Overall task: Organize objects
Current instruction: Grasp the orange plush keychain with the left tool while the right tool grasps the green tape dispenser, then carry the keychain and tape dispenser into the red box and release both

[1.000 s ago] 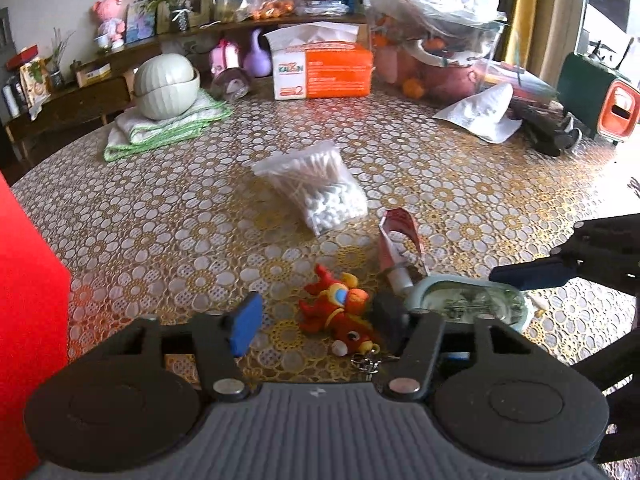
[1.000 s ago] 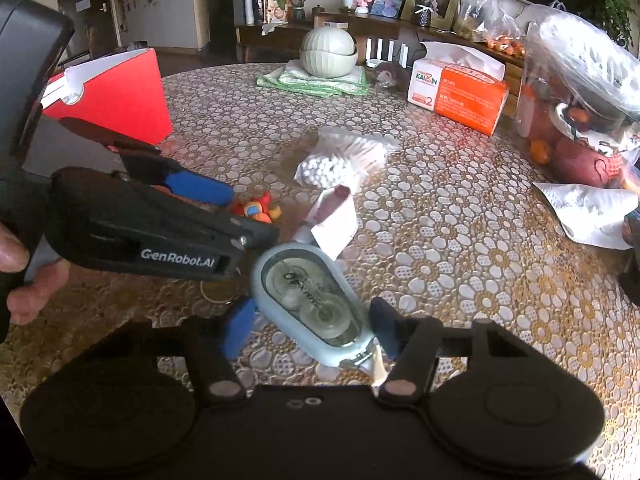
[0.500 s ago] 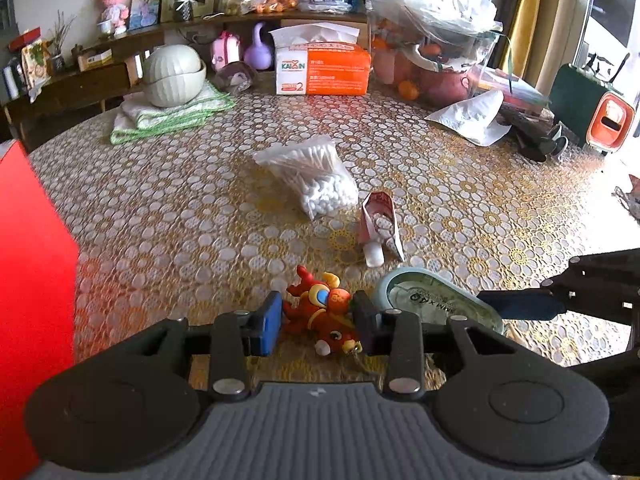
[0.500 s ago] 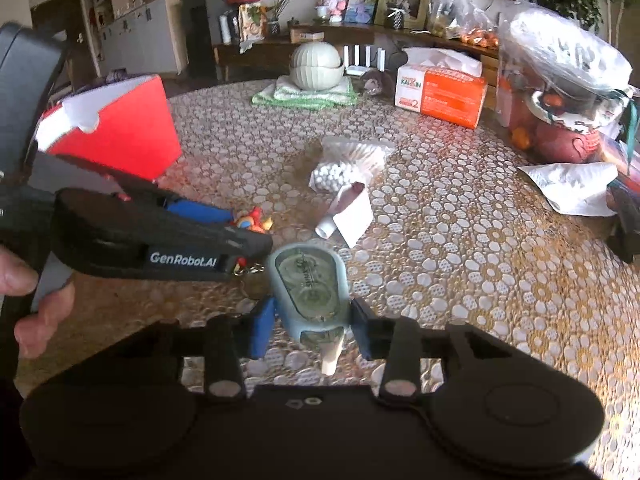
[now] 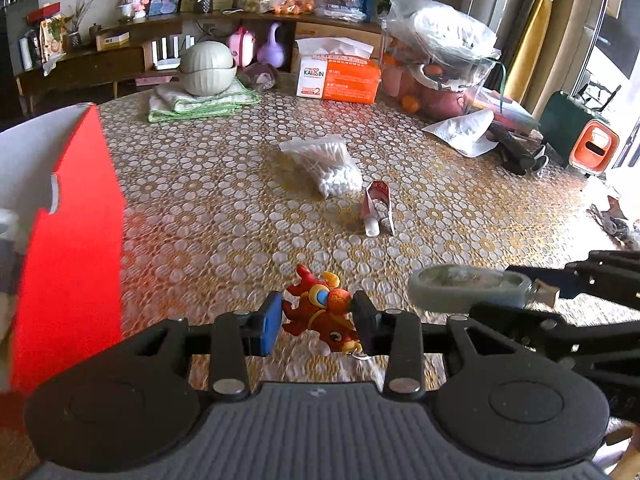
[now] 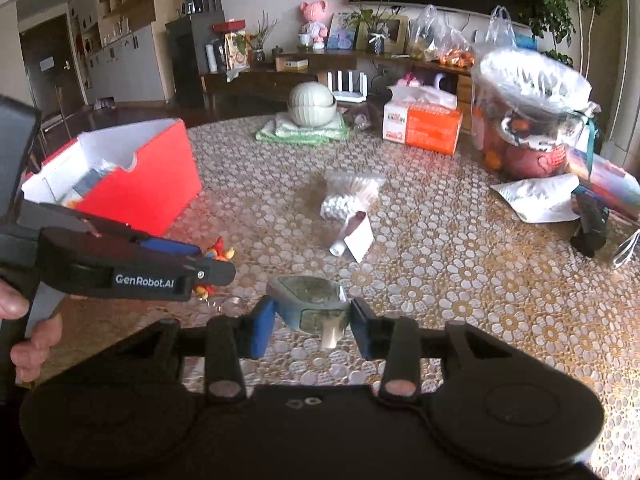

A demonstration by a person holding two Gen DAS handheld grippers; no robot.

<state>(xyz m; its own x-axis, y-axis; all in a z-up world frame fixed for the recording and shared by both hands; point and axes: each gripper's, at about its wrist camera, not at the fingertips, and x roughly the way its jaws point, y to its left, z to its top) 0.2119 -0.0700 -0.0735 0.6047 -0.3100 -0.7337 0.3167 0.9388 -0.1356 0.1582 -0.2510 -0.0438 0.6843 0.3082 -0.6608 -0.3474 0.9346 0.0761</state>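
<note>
Both loads now lifted off table (image 5: 224, 200) | red box (image 5: 76, 240) left, cotton-swab bag (image 5: 328, 168) ahead | left gripper (image 5: 316, 320) clamps dragon toy (image 5: 320, 312) | right gripper (image 6: 312, 322) clamps tape dispenser (image 6: 310, 300)

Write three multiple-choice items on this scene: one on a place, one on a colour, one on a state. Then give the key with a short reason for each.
1. Where does the bag of cotton swabs lie?
A. inside the red box
B. on the table, beyond the squeezed tube
C. on the folded green towel

2. What colour is the outside of the open box at the left?
A. red
B. green
C. yellow

3. What is the right claw doing?
A. hanging open over the table
B. shut on the tissue box
C. shut on the grey-blue tape dispenser

Key:
1 B: the bag rests on the patterned table, just past the tube.
2 A: its outer walls are red, the inside white.
3 C: the tape dispenser sits clamped between both pads, while the left claw holds the red toy figure.
</note>
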